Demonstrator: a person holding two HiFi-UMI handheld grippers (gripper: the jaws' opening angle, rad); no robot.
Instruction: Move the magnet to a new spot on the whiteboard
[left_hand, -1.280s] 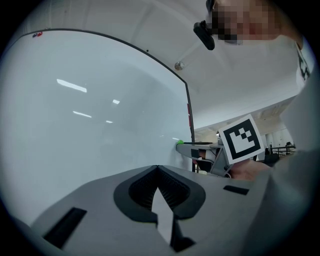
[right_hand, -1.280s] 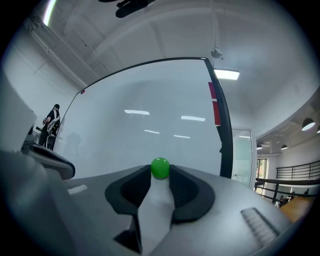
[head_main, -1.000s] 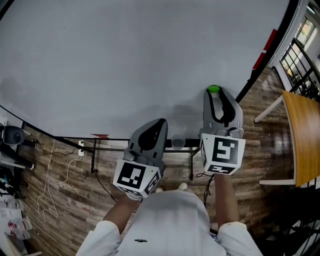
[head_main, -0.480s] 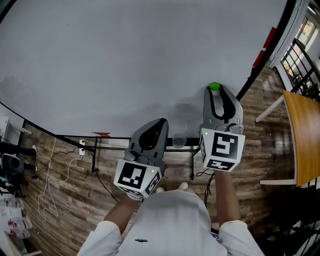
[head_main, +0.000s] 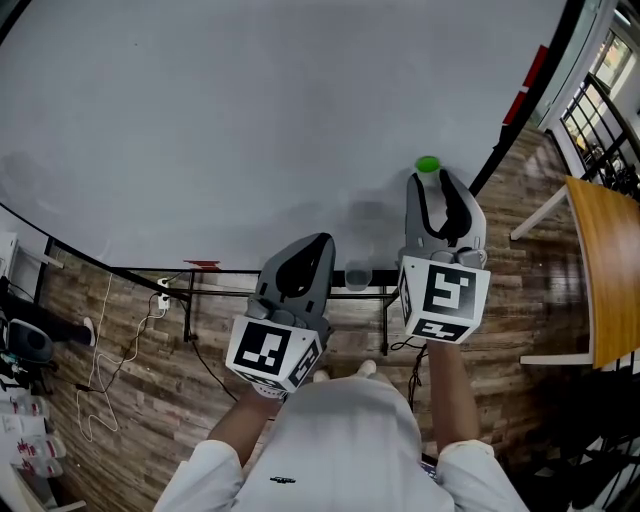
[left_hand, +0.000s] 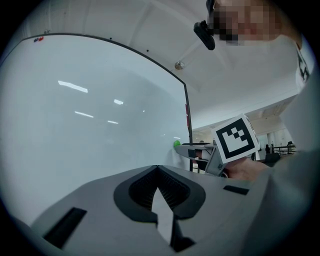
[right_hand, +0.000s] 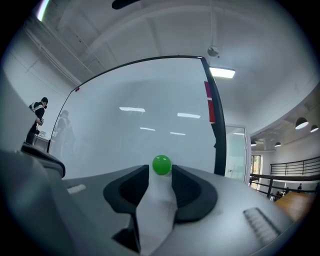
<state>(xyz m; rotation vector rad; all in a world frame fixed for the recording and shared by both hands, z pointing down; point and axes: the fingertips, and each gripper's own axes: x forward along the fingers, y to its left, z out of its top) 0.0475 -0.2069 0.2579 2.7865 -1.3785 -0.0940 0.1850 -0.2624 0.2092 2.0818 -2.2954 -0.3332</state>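
A small green round magnet sticks to the large whiteboard near its right edge. My right gripper points at the board, its jaws having just been opening. In the right gripper view the magnet sits between the tips of that gripper, with a thin gap showing beside it. My left gripper hangs lower left, short of the board, with nothing in it. In the left gripper view its jaws meet at the tip, and the magnet shows far to the right.
A black stand frame runs below the board over a wooden floor. A wooden table stands at the right. Two red strips sit on the board's black right edge. Cables lie at the left. A person stands far off.
The right gripper's jaws have spread a little and the green magnet now shows more fully past their tips. The left gripper has not moved.
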